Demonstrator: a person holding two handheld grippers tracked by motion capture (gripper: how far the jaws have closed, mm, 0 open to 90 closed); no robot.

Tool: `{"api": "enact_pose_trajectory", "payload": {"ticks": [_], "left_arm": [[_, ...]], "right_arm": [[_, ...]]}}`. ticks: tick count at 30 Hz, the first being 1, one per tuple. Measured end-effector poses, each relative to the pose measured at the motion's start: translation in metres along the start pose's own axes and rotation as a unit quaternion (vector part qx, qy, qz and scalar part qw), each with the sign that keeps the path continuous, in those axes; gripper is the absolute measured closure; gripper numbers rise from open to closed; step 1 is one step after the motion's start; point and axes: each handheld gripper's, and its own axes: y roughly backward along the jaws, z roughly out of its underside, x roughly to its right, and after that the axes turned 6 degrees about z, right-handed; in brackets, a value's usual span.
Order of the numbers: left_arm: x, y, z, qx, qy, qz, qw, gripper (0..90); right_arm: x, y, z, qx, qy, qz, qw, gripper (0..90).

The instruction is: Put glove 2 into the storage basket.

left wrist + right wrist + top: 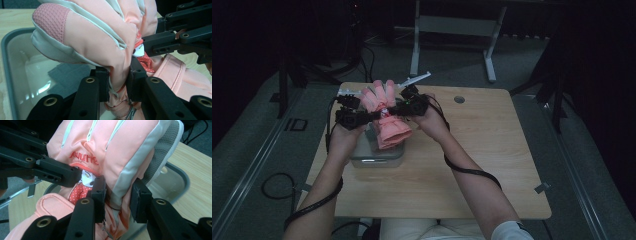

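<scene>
Pink glove [384, 112] pinched by left tongs [117, 83] and right tongs [117, 197], above clear tray [362, 156] near table's left edge.

We hold the glove [384, 112] between the left gripper [364, 116] and the right gripper [398, 107], above the tray [362, 157], which sits on the table [482, 150] toward its left side.

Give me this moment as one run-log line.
left gripper: shut on pink glove | right gripper: shut on pink glove | glove: held above clear container | table: wooden
</scene>
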Motion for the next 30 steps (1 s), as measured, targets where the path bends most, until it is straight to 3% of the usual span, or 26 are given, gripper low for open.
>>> {"api": "enact_pose_trajectory", "payload": {"ticks": [8, 17, 23, 30], "left_arm": [[-0.027, -0.014, 0.016, 0.008, 0.038, 0.015, 0.9991, 74.3], [-0.046, -0.032, 0.037, -0.021, 0.061, 0.007, 0.9979, 74.2], [-0.057, -0.044, 0.048, -0.041, 0.082, 0.019, 0.9956, 73.9], [-0.054, -0.048, 0.047, -0.069, 0.079, -0.018, 0.9943, 73.1]], "right_arm": [[0.0, -0.028, -0.004, -0.033, 0.01, 0.006, 0.9994, 68.4], [-0.001, -0.06, 0.014, -0.067, 0.003, 0.011, 0.9977, 68.4], [-0.002, -0.075, 0.025, -0.091, -0.001, 0.013, 0.9957, 68.4], [-0.006, -0.085, 0.03, -0.096, -0.006, 0.025, 0.9951, 68.4]]}}
